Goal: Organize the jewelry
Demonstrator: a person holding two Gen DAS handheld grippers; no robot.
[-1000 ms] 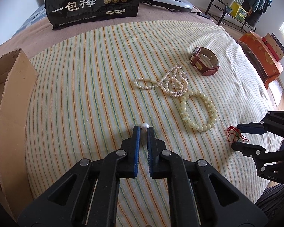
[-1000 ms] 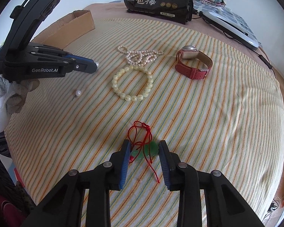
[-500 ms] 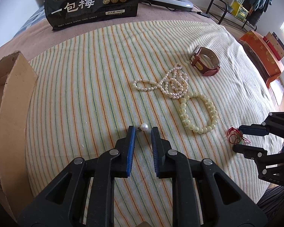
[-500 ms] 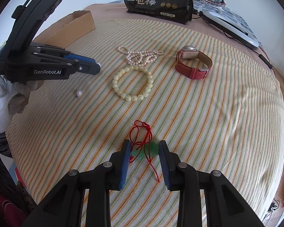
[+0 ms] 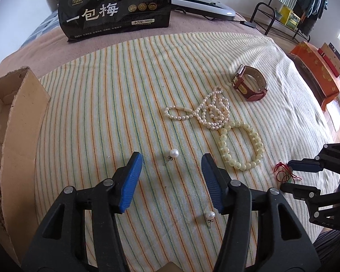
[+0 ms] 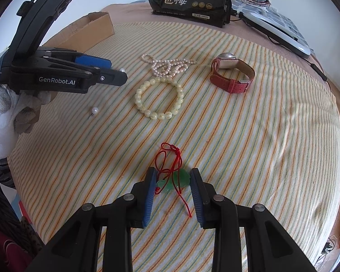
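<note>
My left gripper point(image 5: 171, 158) is open wide and empty. A pearl earring point(image 5: 173, 153) lies on the striped cloth between its fingertips. A second pearl earring point(image 5: 210, 215) lies lower, by the right finger. My right gripper point(image 6: 172, 176) is open around a green pendant point(image 6: 181, 178) on a red cord point(image 6: 168, 156), which lies on the cloth. A pearl necklace point(image 5: 209, 111), a cream bead bracelet point(image 5: 240, 145) and a red-strap watch point(image 5: 249, 83) lie beyond. The left gripper point(image 6: 122, 77) shows in the right wrist view, above one earring point(image 6: 94, 110).
An open cardboard box point(image 5: 13, 122) stands at the left edge of the striped cloth point(image 5: 102, 104). A black snack bag point(image 5: 115, 6) and a white device point(image 5: 201, 1) sit at the back. An orange box point(image 5: 315, 77) is off to the right.
My left gripper has opened wide and let go of the pearl earring, which now lies on the cloth. The right gripper has stayed open around the pendant.
</note>
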